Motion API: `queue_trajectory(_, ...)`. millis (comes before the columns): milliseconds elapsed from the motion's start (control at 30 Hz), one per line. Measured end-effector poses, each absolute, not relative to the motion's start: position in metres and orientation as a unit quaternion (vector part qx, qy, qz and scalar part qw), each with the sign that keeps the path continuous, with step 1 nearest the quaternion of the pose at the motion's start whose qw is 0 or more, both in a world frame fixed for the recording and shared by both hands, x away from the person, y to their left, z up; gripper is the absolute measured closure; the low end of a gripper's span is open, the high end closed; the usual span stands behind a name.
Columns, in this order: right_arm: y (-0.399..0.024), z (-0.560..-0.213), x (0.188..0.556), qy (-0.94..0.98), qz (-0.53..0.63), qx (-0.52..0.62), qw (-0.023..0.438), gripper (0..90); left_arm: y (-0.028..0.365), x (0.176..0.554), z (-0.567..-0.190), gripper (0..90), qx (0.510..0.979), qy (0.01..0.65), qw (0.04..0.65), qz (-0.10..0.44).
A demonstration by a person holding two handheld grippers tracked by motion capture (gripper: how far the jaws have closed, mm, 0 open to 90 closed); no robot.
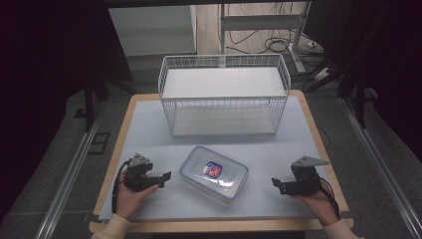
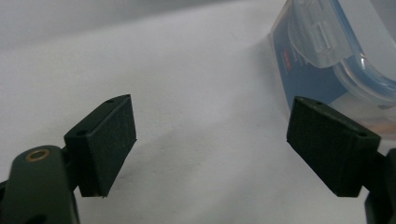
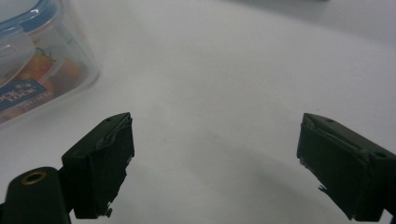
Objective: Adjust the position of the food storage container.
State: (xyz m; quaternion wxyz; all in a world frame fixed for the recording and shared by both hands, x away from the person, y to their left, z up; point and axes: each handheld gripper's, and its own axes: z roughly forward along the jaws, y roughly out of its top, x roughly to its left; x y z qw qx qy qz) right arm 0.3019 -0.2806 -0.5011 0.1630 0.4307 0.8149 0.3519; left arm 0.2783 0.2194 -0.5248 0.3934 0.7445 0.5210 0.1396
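Note:
A clear plastic food container (image 1: 214, 174) with a blue-rimmed lid and a label lies flat on the white table mat (image 1: 149, 134), in front of a white wire basket (image 1: 224, 94). My left gripper (image 1: 166, 178) rests low at the container's left, open, with nothing between its jaws. In the left gripper view the container (image 2: 336, 51) shows at the upper right, just beyond the right pad. My right gripper (image 1: 276, 184) stands open to the container's right, apart from it. In the right gripper view the container's corner (image 3: 37, 70) lies at the upper left.
The wire basket stands at the back of the mat with a white shelf panel inside. The wooden table edge (image 1: 219, 226) frames the mat. Dark floor and rails (image 1: 69, 174) flank the table. Cables lie on the floor behind the basket.

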Motion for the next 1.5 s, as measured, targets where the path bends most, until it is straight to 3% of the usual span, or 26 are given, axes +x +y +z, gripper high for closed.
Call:
queue_trajectory(900, -0.262, -0.482, 0.296, 0.828, 0.371, 0.397, 0.139, 22.8, 0.224, 0.281, -0.521, 14.7, 0.725, 0.538, 0.416, 0.111)
queue_trajectory(1000, -0.255, -0.473, 0.293, 0.827, 0.38, 0.393, 0.13, 29.3, 0.224, 0.28, -0.519, 14.7, 0.723, 0.539, 0.418, 0.114)
queue_trajectory(1233, -0.228, -0.455, 0.29, 0.835, 0.409, 0.353, 0.103, 60.3, 0.222, 0.281, -0.521, 14.8, 0.727, 0.535, 0.414, 0.115)
queue_trajectory(1267, -0.228, -0.455, 0.29, 0.835, 0.409, 0.353, 0.103, 60.3, 0.222, 0.281, -0.521, 14.8, 0.727, 0.535, 0.414, 0.115)
queue_trajectory(1300, -0.217, -0.451, 0.289, 0.837, 0.415, 0.343, 0.094, 71.0, 0.222, 0.281, -0.521, 14.8, 0.728, 0.535, 0.413, 0.115)
queue_trajectory(1333, -0.217, -0.451, 0.289, 0.837, 0.415, 0.343, 0.094, 71.0, 0.222, 0.281, -0.521, 14.8, 0.728, 0.535, 0.413, 0.115)
queue_trajectory(1433, -0.193, -0.44, 0.279, 0.846, 0.432, 0.304, 0.07, 84.3, 0.222, 0.281, -0.521, 14.9, 0.73, 0.534, 0.411, 0.115)
queue_trajectory(1500, -0.188, -0.439, 0.277, 0.849, 0.433, 0.295, 0.067, 86.0, 0.221, 0.281, -0.522, 14.9, 0.73, 0.534, 0.411, 0.115)
